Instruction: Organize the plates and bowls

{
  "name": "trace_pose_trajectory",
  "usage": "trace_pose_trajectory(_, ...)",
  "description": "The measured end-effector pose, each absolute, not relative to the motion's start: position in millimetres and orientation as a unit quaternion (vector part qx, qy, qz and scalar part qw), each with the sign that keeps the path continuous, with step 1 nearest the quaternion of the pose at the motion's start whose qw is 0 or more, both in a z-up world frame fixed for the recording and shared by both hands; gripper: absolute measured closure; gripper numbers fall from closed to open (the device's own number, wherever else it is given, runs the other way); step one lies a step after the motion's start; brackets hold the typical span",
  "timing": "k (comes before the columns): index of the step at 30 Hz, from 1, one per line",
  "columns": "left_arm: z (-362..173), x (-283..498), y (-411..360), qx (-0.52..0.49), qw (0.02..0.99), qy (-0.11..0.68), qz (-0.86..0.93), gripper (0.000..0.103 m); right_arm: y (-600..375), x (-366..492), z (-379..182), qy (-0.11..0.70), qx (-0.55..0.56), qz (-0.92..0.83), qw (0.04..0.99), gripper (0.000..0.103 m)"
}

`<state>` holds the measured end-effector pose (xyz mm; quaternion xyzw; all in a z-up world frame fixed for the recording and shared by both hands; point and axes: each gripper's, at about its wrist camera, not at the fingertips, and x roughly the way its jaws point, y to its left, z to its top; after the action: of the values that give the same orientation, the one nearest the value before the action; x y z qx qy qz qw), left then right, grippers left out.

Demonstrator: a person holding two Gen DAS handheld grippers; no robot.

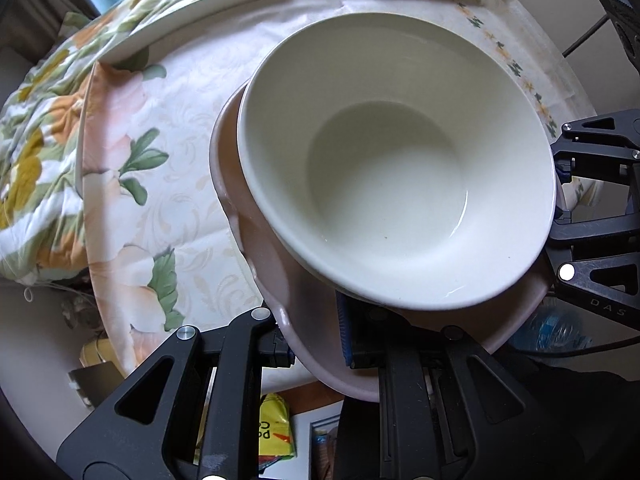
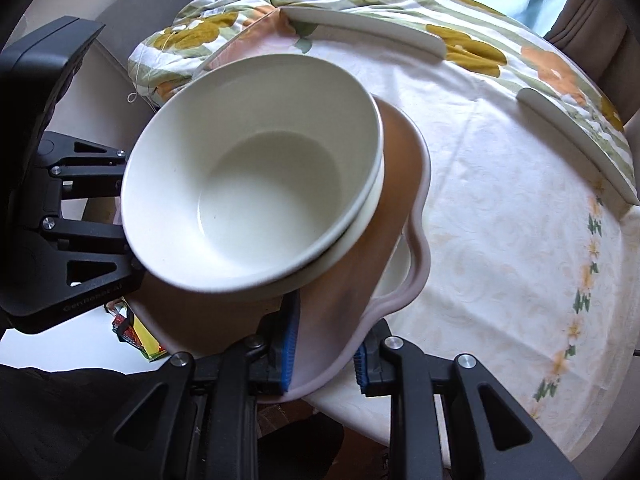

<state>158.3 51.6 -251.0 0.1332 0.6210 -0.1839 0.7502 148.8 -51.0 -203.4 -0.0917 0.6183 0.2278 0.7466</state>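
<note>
Nearest, in the left wrist view, my left tool (image 1: 316, 344) has its jaws closed on the near rim of the pink tray (image 1: 276, 280), one blue pad above the rim and the other finger below it. In the right wrist view my right tool (image 2: 326, 354) grips the same tray (image 2: 416, 216) at its scalloped edge, a blue pad on each side of the rim, close to a cut-out handle. Each tool shows in the other's camera: the right one at the right edge of the left view, the left one at the left edge of the right view, so they hold opposite sides. On the tray sits a white bowl (image 1: 396, 160), empty inside; the right view shows a second rim just under the first, so the bowl (image 2: 256, 192) is nested in another bowl (image 2: 360, 236). The tray appears tilted and overhangs the near edge of the bench (image 1: 176, 128), which wears a pale floral cloth (image 2: 500, 220). Farther back, white curved guard pieces (image 1: 212, 4) lie on the cloth near the far edge, two per view. Beyond them a quilt (image 2: 224, 24) with orange and mustard flowers is bunched up.
</note>
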Motion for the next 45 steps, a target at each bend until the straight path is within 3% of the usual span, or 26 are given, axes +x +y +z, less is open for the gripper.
trace_pose_trajectory(20, -265, 167, 40, 0.149, 0.748, 0.618, -0.192, 0.090, -54, 148, -214, 0.622, -0.082, 0.199, 0.752, 0.081)
trace_pose_trajectory(26, -268, 174, 37, 0.140, 0.717, 0.650, -0.211, 0.084, -57, 152, -213, 0.644, -0.067, 0.200, 0.736, 0.081)
trace_pose_trajectory(29, -269, 174, 35, 0.129, 0.700, 0.664, -0.228, 0.069, -58, 154, -214, 0.660, -0.052, 0.204, 0.721, 0.072)
trace_pose_trajectory(31, -267, 175, 31, 0.117, 0.689, 0.673, -0.242, 0.051, -58, 155, -213, 0.663, -0.044, 0.214, 0.716, 0.060)
trace_pose_trajectory(33, -265, 176, 29, 0.107, 0.681, 0.680, -0.251, 0.041, -58, 157, -211, 0.666, -0.043, 0.217, 0.712, 0.055)
trace_pose_trajectory(45, -245, 165, 29, 0.114, 0.695, 0.674, -0.224, 0.034, -68, 149, -191, 0.670, -0.043, 0.203, 0.713, 0.054)
